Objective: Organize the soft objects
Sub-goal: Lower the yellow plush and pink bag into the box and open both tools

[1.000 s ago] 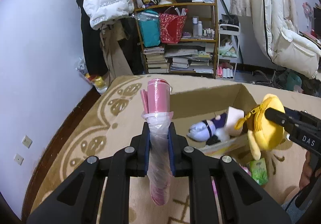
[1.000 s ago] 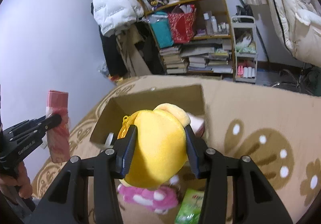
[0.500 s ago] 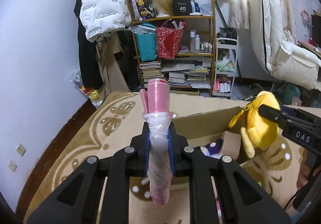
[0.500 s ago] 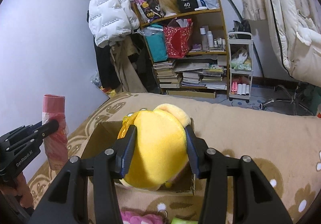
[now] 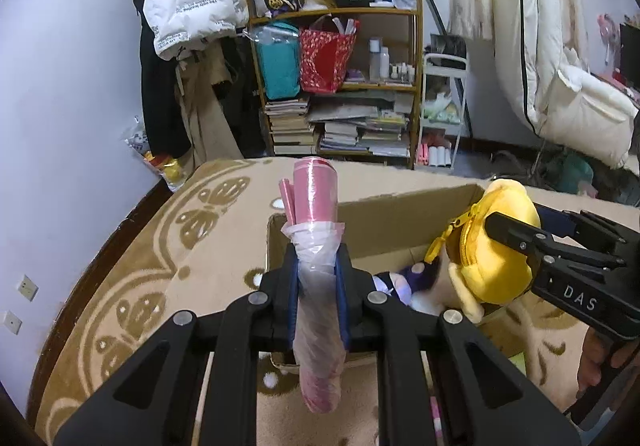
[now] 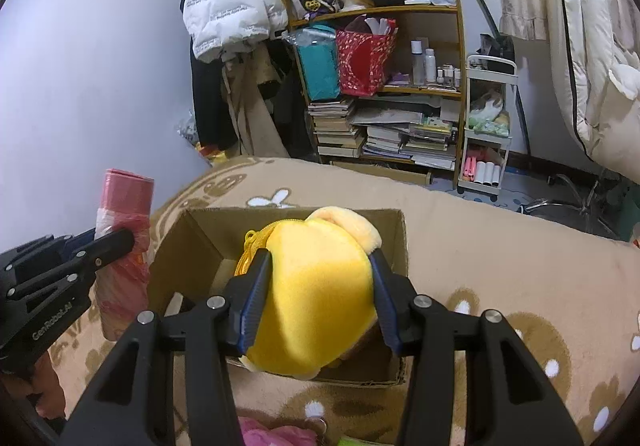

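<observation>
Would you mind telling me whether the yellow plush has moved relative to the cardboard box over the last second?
Yes. In the right wrist view the yellow plush, gripped by the right tool, now sits over the open cardboard box, no longer in front of it.

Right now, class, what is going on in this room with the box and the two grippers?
A person is sorting soft things into a cardboard box on a patterned rug. The left gripper is shut on a pink roll in clear plastic, held upright at the box's near corner. The right gripper clamps a yellow plush over the open box. A purple and white toy already lies inside.
</observation>
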A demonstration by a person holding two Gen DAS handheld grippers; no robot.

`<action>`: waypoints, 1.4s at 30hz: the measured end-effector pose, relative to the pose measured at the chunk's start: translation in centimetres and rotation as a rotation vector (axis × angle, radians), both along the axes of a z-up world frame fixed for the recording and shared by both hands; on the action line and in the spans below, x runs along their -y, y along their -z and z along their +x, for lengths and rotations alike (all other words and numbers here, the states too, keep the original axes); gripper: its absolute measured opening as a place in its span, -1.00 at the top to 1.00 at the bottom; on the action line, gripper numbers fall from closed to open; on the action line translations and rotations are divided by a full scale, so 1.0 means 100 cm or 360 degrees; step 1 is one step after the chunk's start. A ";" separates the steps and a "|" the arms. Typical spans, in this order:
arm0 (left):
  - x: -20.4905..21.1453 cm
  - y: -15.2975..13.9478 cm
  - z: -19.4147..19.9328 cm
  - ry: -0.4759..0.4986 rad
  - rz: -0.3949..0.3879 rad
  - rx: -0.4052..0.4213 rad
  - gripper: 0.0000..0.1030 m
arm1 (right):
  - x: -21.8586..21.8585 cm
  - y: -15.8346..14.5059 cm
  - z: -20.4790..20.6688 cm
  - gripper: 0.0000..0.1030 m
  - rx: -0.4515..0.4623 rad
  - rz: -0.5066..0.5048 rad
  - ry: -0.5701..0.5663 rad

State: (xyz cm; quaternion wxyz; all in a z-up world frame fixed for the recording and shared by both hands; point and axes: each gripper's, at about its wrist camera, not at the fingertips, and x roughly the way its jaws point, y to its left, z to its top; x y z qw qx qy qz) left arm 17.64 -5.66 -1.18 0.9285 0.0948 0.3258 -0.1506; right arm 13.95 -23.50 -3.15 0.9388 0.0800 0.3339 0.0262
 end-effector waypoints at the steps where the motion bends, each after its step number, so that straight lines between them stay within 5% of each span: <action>1: 0.001 0.001 0.001 0.0003 0.0001 -0.0007 0.71 | -0.001 0.002 0.000 -0.01 -0.0004 -0.0004 -0.0005; 11: -0.008 0.014 0.004 0.0030 -0.0152 -0.0054 0.71 | 0.002 0.010 0.000 -0.09 -0.0005 0.0015 -0.0003; 21: 0.003 0.021 0.009 0.0097 -0.0147 -0.0116 0.54 | 0.001 0.013 0.004 -0.28 -0.0024 0.0005 0.0000; 24: 0.002 0.024 0.012 0.0079 -0.0138 -0.0123 0.34 | 0.002 0.011 0.002 -0.61 -0.0029 0.0003 -0.0017; 28: -0.003 0.025 0.013 0.0009 -0.0122 -0.0114 -0.53 | 0.002 0.006 -0.002 -0.73 -0.0016 -0.0048 -0.0022; 31: -0.010 0.020 0.008 -0.0064 -0.0137 -0.0044 -0.86 | 0.006 0.000 -0.007 -0.96 0.0005 -0.0033 -0.0014; 42: -0.038 0.006 -0.002 -0.0206 -0.0225 0.0002 -0.99 | 0.013 -0.016 -0.023 -1.00 0.0057 0.0017 0.0028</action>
